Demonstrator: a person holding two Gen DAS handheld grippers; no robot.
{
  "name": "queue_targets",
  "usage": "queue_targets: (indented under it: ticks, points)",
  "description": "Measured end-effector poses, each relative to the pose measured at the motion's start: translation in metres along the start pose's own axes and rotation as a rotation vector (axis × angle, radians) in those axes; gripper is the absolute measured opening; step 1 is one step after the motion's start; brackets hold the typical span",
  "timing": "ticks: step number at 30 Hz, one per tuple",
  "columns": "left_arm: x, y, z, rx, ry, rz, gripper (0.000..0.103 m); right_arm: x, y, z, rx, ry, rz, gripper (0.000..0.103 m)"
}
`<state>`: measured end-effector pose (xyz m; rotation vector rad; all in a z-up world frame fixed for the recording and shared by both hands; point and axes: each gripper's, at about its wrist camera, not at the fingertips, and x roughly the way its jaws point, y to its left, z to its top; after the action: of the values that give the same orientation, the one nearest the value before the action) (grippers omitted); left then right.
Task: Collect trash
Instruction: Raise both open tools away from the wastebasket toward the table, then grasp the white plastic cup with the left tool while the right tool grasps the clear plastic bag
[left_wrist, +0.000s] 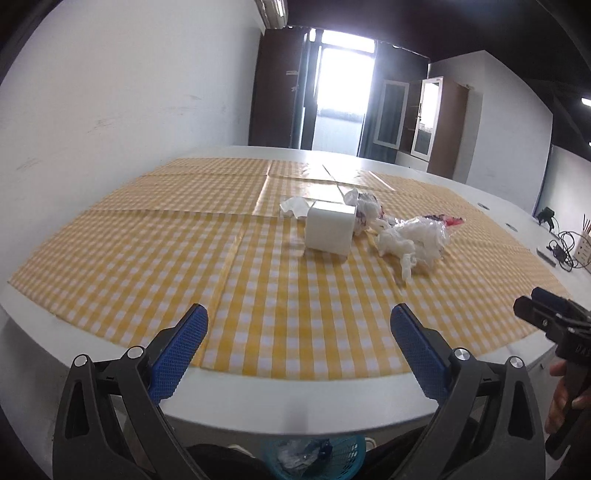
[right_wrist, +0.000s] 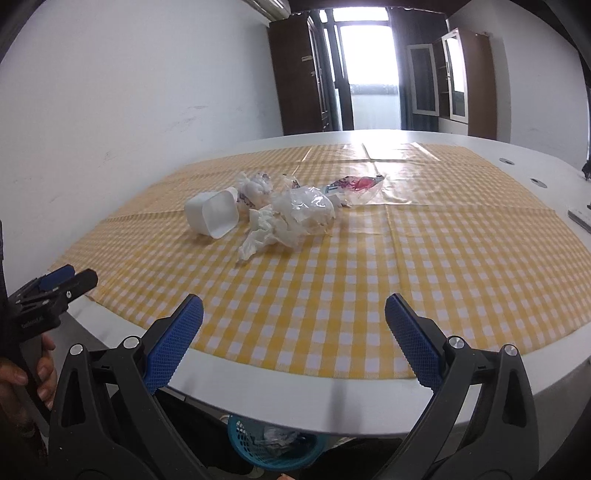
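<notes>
Taking the white tub (right_wrist: 212, 214) as the landmark, the risks come first. The tub lies on its side on the yellow checked cloth (right_wrist: 332, 288), so a pinch on its rounded wall would likely make it roll or skid away. Just right of the tub the crumpled tissue (right_wrist: 266, 230) and clear plastic bag (right_wrist: 306, 208) touch each other, so a grab at one may drag or scatter the other. Further right of the tub, the pink-stained wrapper (right_wrist: 356, 186) looks thin and flat and may slip from the pads.

All the trash sits mid-cloth, well apart from both tools. The left gripper (left_wrist: 299, 347) hangs near the table edge with fingers spread wide and empty, and the right gripper (right_wrist: 293, 336) does likewise. A blue basket (right_wrist: 271, 448) with scraps already in it sits below the table edge (right_wrist: 295, 391).
</notes>
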<state>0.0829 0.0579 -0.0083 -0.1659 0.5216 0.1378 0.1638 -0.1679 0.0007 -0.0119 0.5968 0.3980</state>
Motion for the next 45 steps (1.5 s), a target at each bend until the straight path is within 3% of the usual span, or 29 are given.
queue_targets:
  ticks: [6,12,18,21,25,30,35,36,38,40,41,42,43,45]
  points:
    - [0.034,-0.011,0.024,0.042,0.042,0.028,0.097,0.029,-0.001,0.033,-0.038,0.01,-0.024,0.094]
    - [0.074,-0.029,0.042,0.11,0.096,0.108,0.097,0.056,-0.011,0.061,-0.043,0.03,-0.058,0.091]
    - [0.117,-0.046,0.062,0.086,0.158,0.094,0.097,0.089,-0.021,0.081,-0.043,0.089,-0.071,0.082]
    - [0.146,-0.046,0.067,0.038,0.241,0.077,0.096,0.105,-0.024,0.088,-0.04,0.125,-0.062,0.078]
    - [0.163,-0.045,0.075,0.028,0.252,0.129,0.093,0.122,-0.023,0.095,-0.06,0.155,-0.054,0.078]
    - [0.174,-0.041,0.079,0.021,0.267,0.13,0.088,0.142,-0.02,0.097,-0.07,0.199,-0.048,0.071]
    - [0.168,-0.021,0.085,-0.009,0.237,0.168,0.078,0.147,-0.022,0.096,-0.058,0.208,-0.027,0.05]
    - [0.167,-0.017,0.085,-0.022,0.237,0.16,0.073,0.149,-0.024,0.095,-0.045,0.215,-0.024,0.046]
    - [0.169,-0.016,0.086,-0.024,0.244,0.139,0.065,0.153,-0.027,0.095,-0.02,0.231,-0.002,0.028]
    - [0.172,-0.016,0.085,-0.017,0.247,0.115,0.045,0.153,-0.028,0.093,-0.01,0.234,0.018,0.026]
    - [0.172,-0.016,0.085,-0.015,0.247,0.108,0.038,0.152,-0.027,0.092,-0.016,0.232,0.017,0.014]
    - [0.173,-0.016,0.084,-0.015,0.247,0.102,0.025,0.151,-0.026,0.091,-0.02,0.236,0.014,0.006]
    - [0.172,-0.016,0.084,-0.018,0.243,0.102,0.015,0.15,-0.027,0.09,-0.017,0.236,0.019,0.004]
    - [0.169,-0.016,0.084,-0.02,0.233,0.089,0.005,0.146,-0.027,0.09,-0.016,0.228,0.031,0.0]
